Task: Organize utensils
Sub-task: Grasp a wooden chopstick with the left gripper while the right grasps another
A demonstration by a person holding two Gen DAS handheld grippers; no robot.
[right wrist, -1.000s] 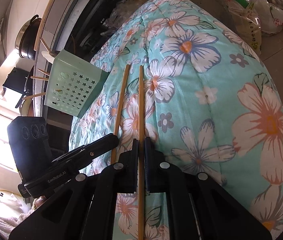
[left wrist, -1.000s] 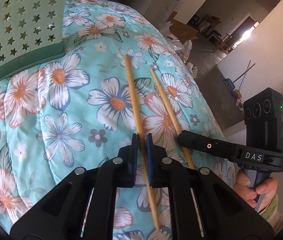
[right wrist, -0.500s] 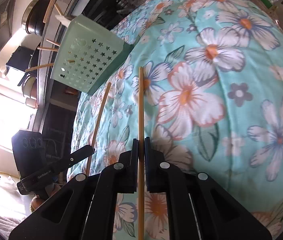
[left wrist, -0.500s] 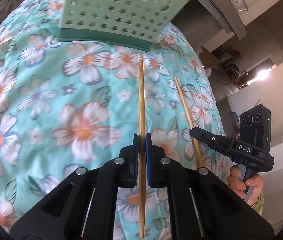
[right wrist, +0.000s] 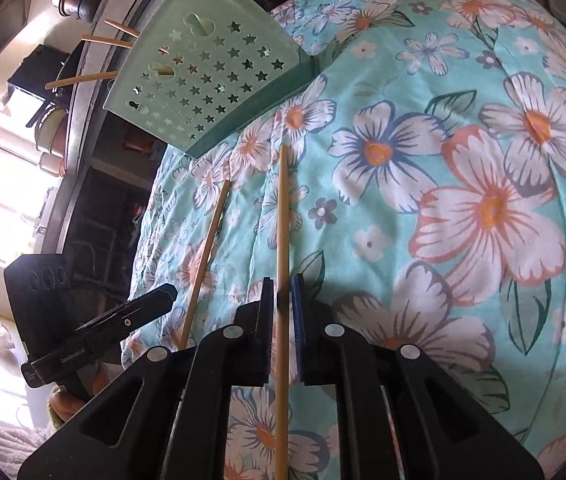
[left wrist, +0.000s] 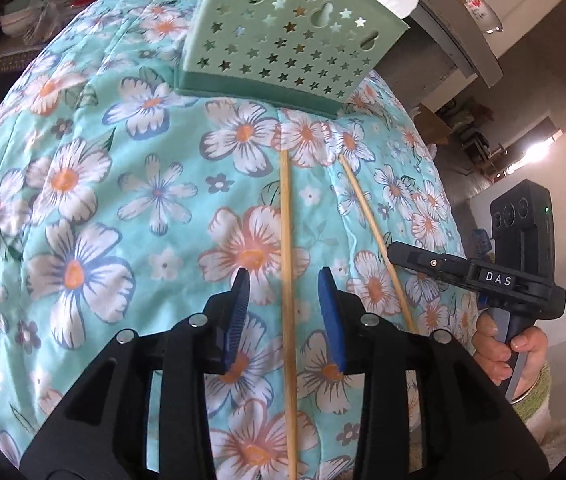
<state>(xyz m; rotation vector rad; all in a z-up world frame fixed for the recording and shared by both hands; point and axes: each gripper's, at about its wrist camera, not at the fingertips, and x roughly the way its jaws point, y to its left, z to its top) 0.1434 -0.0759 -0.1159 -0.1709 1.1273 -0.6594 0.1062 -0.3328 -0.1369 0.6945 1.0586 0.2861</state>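
- Two long, thin wooden chopsticks are lying on my work surface, a turquoise quilted cloth with white and orange flowers [left wrist: 95, 184], side by side but apart, their far tips pointing toward the holder.
- I am looking down my left gripper [left wrist: 284, 283] with its jaws spread wide, holding nothing; the blue pads [left wrist: 328, 300] are standing clear on either side of the left chopstick [left wrist: 285, 240], which is running straight up the gap between them.
- I am seeing my right gripper [right wrist: 281, 294] with its jaws almost together around the right chopstick [right wrist: 282, 216]; the stick is sitting in the narrow slot between the pads, but I cannot tell whether it is actually being squeezed.
- From the left wrist view, that right chopstick [left wrist: 367, 216] is slanting away to the right, its near end passing under the black body of my right gripper [left wrist: 399, 252].
- From the right wrist view, the left chopstick [right wrist: 209, 248] is lying to the left, with the left gripper [right wrist: 163, 300] just beside its near part.
- A mint-green plastic utensil holder with star-shaped cut-outs [left wrist: 283, 36] is standing at the far side of the cloth, just beyond the chopstick tips; more wooden sticks [right wrist: 95, 38] are poking out of its top.
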